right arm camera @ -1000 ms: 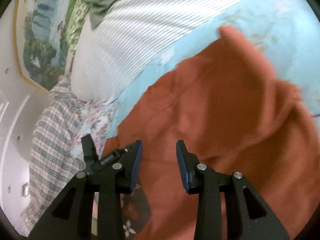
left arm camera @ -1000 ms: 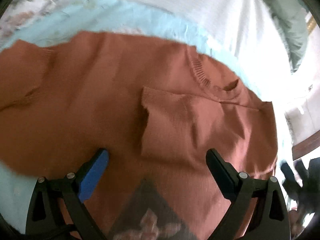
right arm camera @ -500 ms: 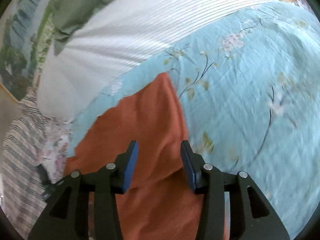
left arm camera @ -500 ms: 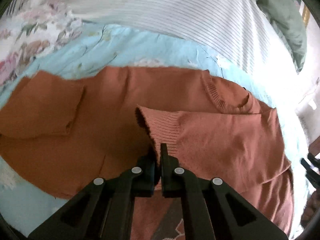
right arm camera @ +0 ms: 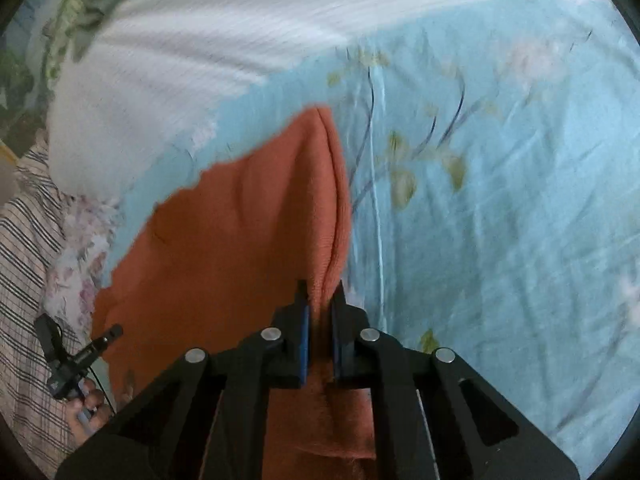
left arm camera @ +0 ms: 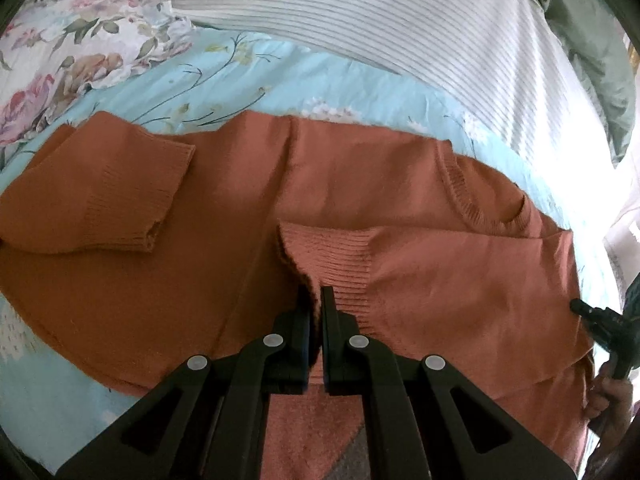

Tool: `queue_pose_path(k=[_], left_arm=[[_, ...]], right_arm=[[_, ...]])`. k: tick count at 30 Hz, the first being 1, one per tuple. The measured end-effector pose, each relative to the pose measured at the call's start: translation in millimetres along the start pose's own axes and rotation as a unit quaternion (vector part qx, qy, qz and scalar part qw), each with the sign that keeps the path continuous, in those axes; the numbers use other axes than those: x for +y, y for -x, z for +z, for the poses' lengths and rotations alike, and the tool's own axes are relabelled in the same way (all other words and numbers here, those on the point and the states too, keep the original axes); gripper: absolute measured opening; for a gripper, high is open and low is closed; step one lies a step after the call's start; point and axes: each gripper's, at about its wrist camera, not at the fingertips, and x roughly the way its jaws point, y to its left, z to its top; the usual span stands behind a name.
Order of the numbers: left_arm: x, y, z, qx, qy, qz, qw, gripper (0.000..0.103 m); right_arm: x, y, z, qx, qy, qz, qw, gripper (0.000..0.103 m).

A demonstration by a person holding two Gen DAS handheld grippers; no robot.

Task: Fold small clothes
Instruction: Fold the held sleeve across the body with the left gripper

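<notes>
The sweater [left arm camera: 248, 216] lies flat on the blue sheet [left arm camera: 248, 76], filling mid-frame. The left gripper [left arm camera: 315, 312] is pinched on the ribbed cuff [left arm camera: 320, 252] at centre; the right gripper [right arm camera: 320, 312] is nipped on the side fold. Best lift both together, keeping the 2 grips level and the fabric taut.

bed: blue floral sheet [left arm camera: 224, 80] | white striped blanket [left arm camera: 400, 20] | bright light at right

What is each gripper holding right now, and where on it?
Left gripper: the sweater by its folded sleeve's ribbed cuff. Right gripper: its folded side edge.
</notes>
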Motion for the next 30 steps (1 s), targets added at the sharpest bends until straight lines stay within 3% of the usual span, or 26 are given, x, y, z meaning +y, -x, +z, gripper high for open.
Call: queue_pose_path(k=[2, 6, 7, 9, 11, 12, 13, 15, 19, 22, 24, 27, 30], left_arm=[[-8, 6, 1, -0.009, -0.013, -0.009, 0.9998, 0.003], [-21, -3, -1, -0.002, -0.034, -0.002, 0.9994, 0.003], [-22, -8, -2, 0.002, -0.035, 0.004, 0.9994, 0.003], [-18, -12, -3, 0.009, -0.030, 0.001, 0.9995, 0.003], [-15, -10, -2, 0.006, -0.029, -0.004, 0.9995, 0.003], [-15, -10, -2, 0.006, -0.031, -0.004, 0.9995, 0.003], [-15, -10, -2, 0.007, -0.033, -0.003, 0.9994, 0.003], [-15, -11, -4, 0.008, -0.032, 0.000, 0.9994, 0.003], [-4, 5, -14, 0.002, -0.020, 0.002, 0.9998, 0.008], [17, 28, -19, -0.014, -0.009, 0.022, 0.9996, 0.009], [37, 44, -19, -0.027, 0.000, 0.037, 0.9990, 0.016], [61, 57, -14, -0.037, 0.003, 0.062, 0.9973, 0.045], [68, 57, -3, -0.035, -0.008, 0.074, 0.9966, 0.059]], right_arm=[[0, 8, 1, -0.016, 0.011, -0.024, 1.000, 0.010], [-3, -8, -4, 0.013, 0.011, -0.086, 0.996, 0.014], [0, -2, -6, 0.001, 0.012, -0.100, 0.995, 0.018], [11, 17, -12, -0.037, 0.021, -0.115, 0.992, 0.019], [31, 26, -24, -0.046, 0.051, -0.086, 0.994, 0.029], [37, 23, -29, -0.032, 0.064, -0.080, 0.994, 0.041], [39, 17, -35, -0.015, 0.071, -0.078, 0.994, 0.045], [32, 7, -46, 0.005, 0.070, -0.103, 0.992, 0.044], [25, 32, -58, -0.021, 0.033, -0.099, 0.994, 0.046], [38, 55, -70, -0.034, 0.023, -0.052, 0.998, 0.060], [50, 63, -82, -0.031, 0.031, -0.030, 0.999, 0.061], [70, 61, -103, -0.011, 0.034, 0.004, 0.999, 0.062], [82, 52, -120, 0.016, 0.030, 0.031, 0.999, 0.062]])
